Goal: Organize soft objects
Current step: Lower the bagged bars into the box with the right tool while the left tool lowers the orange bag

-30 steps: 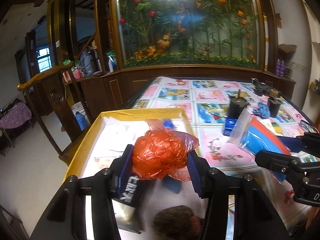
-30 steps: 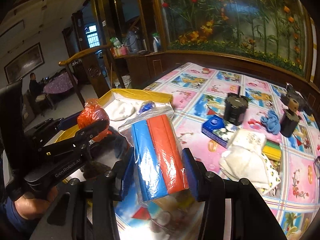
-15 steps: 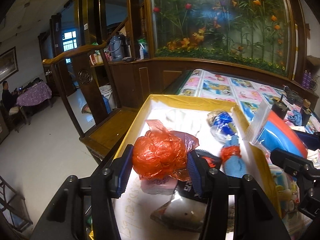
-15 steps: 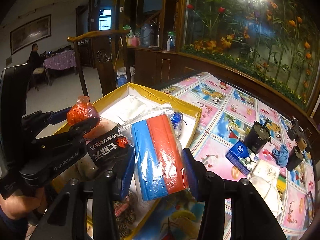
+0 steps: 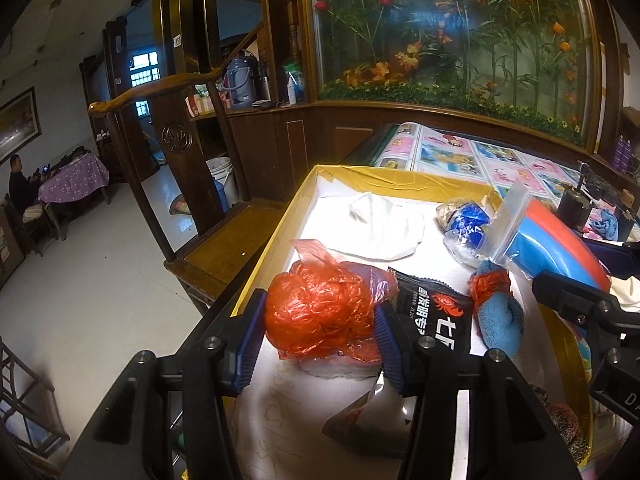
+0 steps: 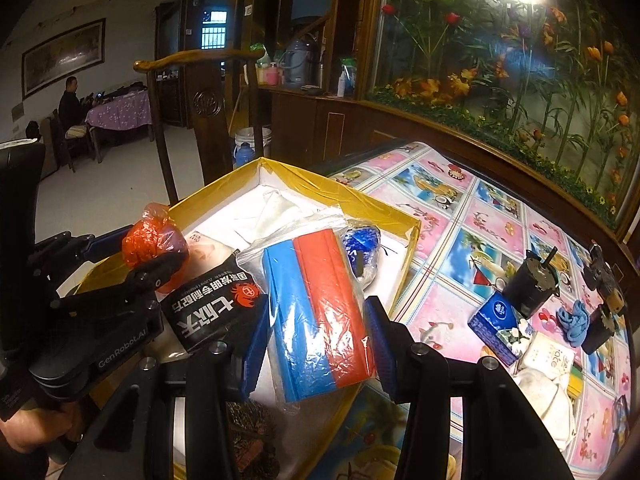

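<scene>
Left wrist view: the left gripper (image 5: 320, 320) pinches an orange plastic bag (image 5: 320, 312), crumpled into a ball, between its blue pads. The ball hangs over the near left corner of the yellow-rimmed box (image 5: 400, 178). Judged by its look, it is very light, crackly and springy. It will likely expand when released, so hold it across the densest part of the wad, not by the loose flap at the top. In the box lie a white cloth (image 5: 380, 228), a black packet (image 5: 432, 312) and a blue cloth (image 5: 500, 320).

Right wrist view: the right gripper (image 6: 316, 328) clamps a clear bag of blue and orange sheets (image 6: 316, 300) across its width, above the box's right-hand side. The stack looks soft but fairly firm; the film is probably slippery, so grip the stack itself rather than the empty film. More soft things remain on the worktop (image 6: 480, 216), among them a white cloth bundle (image 6: 544, 400).
</scene>
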Demonstrator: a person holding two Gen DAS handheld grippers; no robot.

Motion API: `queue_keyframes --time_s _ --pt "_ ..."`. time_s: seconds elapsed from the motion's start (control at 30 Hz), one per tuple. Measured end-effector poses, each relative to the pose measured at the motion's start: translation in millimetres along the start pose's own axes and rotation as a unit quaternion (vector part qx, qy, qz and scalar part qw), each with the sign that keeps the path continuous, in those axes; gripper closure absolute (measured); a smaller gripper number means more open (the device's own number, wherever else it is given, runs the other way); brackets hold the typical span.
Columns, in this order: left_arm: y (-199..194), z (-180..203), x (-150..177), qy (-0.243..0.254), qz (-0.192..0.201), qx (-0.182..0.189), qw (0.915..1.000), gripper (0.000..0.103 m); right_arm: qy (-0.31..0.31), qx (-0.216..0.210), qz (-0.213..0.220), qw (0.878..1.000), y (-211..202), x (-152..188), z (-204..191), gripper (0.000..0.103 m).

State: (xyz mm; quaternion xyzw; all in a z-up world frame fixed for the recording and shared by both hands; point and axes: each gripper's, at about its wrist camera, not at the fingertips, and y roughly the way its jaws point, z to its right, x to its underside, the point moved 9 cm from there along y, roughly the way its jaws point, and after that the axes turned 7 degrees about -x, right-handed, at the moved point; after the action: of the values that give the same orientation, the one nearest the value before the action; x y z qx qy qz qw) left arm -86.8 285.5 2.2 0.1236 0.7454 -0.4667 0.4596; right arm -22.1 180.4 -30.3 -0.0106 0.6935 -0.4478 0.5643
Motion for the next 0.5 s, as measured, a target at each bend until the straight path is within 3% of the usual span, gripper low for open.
queue_keyframes --time_s 0.5 --pt "10 -2 3 0.002 -0.007 0.0 1.0 0.052 -0.01 -0.002 -0.01 1.0 15 -3 -8 0.052"
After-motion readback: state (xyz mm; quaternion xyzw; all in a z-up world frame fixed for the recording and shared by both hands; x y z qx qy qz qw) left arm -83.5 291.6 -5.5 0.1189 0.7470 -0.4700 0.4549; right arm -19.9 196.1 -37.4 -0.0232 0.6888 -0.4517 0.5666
